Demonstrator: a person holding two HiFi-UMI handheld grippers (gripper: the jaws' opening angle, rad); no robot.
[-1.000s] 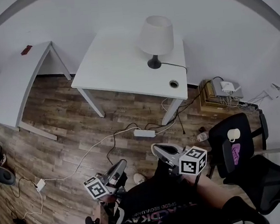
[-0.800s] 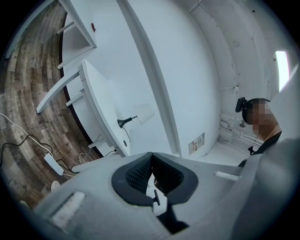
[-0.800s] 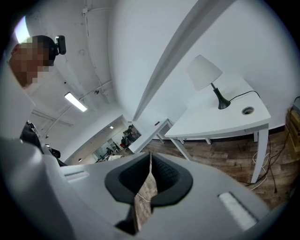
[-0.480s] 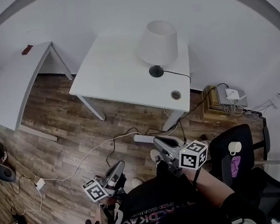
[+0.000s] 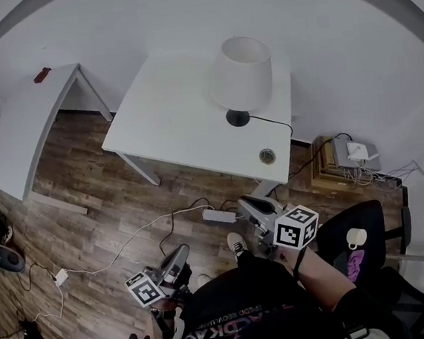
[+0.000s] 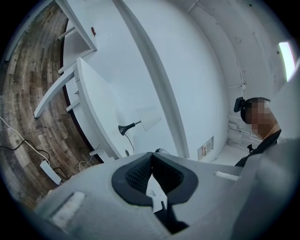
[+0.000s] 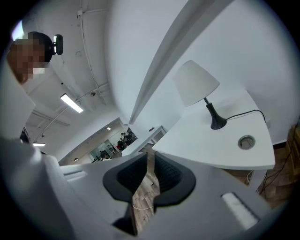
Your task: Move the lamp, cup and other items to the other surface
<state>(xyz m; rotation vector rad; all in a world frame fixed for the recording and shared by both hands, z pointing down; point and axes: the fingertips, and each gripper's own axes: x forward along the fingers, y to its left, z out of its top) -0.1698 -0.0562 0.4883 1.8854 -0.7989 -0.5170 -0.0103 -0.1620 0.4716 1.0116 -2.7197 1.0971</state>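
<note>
A lamp with a white shade and black base stands at the back right of the white table; it also shows in the right gripper view and, small, in the left gripper view. A white cup sits on the black chair at my right. My right gripper is held near the table's front corner; its jaws have just been opening and stand a narrow slit apart with nothing between them. My left gripper, lower left over the floor, has its tips touching and holds nothing.
A second white table with a small red item stands at the left. A power strip and cables lie on the wood floor under the table's front edge. A cable hole sits near the lamp cord. Boxes and plugs line the right wall.
The table and lamp have come closer and larger in the head view. My right gripper has moved up towards the table's front corner; the left gripper has shifted forward a little.
</note>
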